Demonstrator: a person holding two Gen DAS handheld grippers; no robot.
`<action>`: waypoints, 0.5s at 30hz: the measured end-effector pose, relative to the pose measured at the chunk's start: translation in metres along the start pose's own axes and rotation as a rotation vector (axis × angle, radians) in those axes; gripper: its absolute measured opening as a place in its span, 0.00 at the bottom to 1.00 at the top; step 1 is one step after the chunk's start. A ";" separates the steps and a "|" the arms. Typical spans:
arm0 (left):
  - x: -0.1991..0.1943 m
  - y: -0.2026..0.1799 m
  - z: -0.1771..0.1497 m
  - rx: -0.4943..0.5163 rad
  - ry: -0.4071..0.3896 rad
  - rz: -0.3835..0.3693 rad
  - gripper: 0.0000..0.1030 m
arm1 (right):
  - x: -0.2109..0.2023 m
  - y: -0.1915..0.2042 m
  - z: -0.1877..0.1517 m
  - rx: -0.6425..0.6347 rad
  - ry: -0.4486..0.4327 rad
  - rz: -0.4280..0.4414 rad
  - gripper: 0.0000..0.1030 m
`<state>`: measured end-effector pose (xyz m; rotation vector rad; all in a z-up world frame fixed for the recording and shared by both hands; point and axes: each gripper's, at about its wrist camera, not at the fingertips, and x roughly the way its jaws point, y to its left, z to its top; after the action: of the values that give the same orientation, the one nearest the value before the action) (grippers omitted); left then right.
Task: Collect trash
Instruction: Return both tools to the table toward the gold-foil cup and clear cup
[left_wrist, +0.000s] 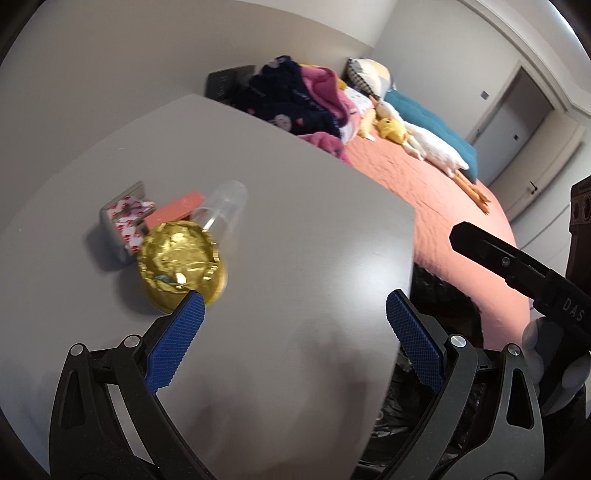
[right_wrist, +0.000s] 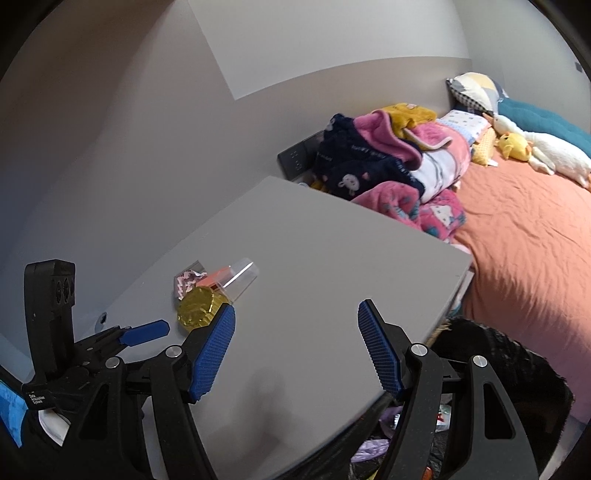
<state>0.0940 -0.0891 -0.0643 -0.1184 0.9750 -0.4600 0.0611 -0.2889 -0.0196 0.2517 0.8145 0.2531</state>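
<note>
- Trash lies in a small heap on the grey table: a gold foil lid, a clear plastic cup on its side, an orange card and a red-and-white printed wrapper, all touching or just beside each other.
- The left gripper has its jaws spread wide with nothing between them; the gold foil lid sits just beyond the left fingertip, and the heap is ahead and to the left of the jaws.
- The right gripper is also released and empty; the heap lies ahead of its left jaw.
- Only the right wrist view shows the inside of the black trash bag, below the right jaw and under the table edge: purple and white scraps lie in it. In the left wrist view the bag appears only as dark plastic.
- The table surface between both pairs of jaws is bare up to the near edge.
- Beyond the far table edge is a bed with folded blankets and plush toys.
</note>
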 end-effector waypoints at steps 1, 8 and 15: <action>0.001 0.003 0.001 -0.004 -0.003 0.009 0.92 | 0.005 0.003 0.000 0.003 0.006 0.003 0.69; 0.017 0.027 0.006 -0.043 -0.005 0.063 0.93 | 0.039 0.019 0.006 0.020 0.056 0.037 0.69; 0.032 0.051 0.009 -0.060 -0.006 0.125 0.92 | 0.072 0.035 0.012 0.020 0.100 0.046 0.69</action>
<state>0.1334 -0.0582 -0.0992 -0.1124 0.9849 -0.3156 0.1134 -0.2350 -0.0498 0.2786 0.9111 0.3030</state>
